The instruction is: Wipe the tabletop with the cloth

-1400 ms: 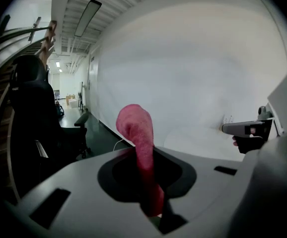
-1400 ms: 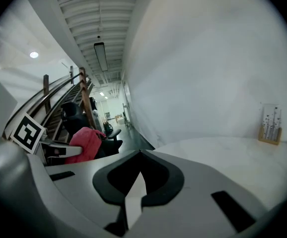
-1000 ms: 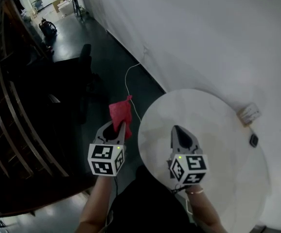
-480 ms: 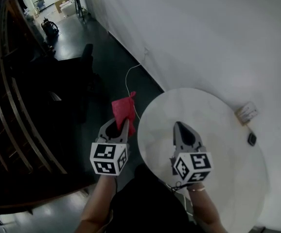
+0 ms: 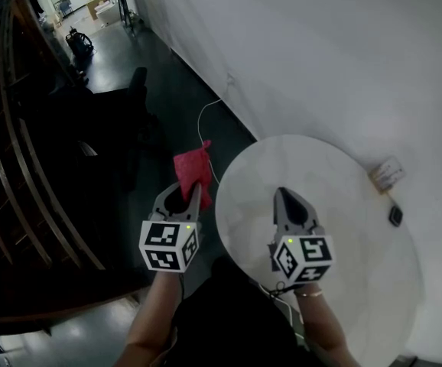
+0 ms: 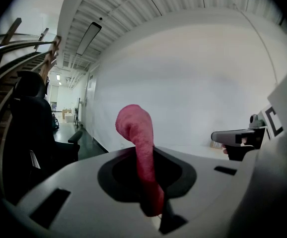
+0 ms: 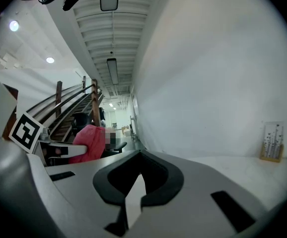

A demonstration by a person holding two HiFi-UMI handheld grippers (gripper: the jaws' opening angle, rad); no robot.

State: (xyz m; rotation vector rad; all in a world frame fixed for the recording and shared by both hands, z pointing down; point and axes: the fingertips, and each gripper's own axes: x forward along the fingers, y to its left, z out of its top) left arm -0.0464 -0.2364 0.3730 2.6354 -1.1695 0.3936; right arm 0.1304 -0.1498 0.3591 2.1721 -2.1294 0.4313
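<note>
In the head view the round white table (image 5: 343,205) fills the lower right. My left gripper (image 5: 184,195) hangs just off the table's left edge, above the dark floor, and is shut on a red cloth (image 5: 192,169) that sticks up out of the jaws. The left gripper view shows the red cloth (image 6: 139,148) pinched where the jaws meet, its free end curling up and left. My right gripper (image 5: 283,196) is over the near left part of the table, shut, with nothing in it. The right gripper view has the red cloth (image 7: 90,143) at the left.
A small card holder (image 5: 387,173) and a small dark object (image 5: 395,216) sit near the table's far right edge by the white wall. A white cable (image 5: 204,121) runs over the floor. Dark stair rails (image 5: 22,167) and a dark chair (image 5: 133,90) stand at the left.
Both grippers stay almost where they were. The left gripper keeps hold of the red cloth; the view has shifted only slightly.
</note>
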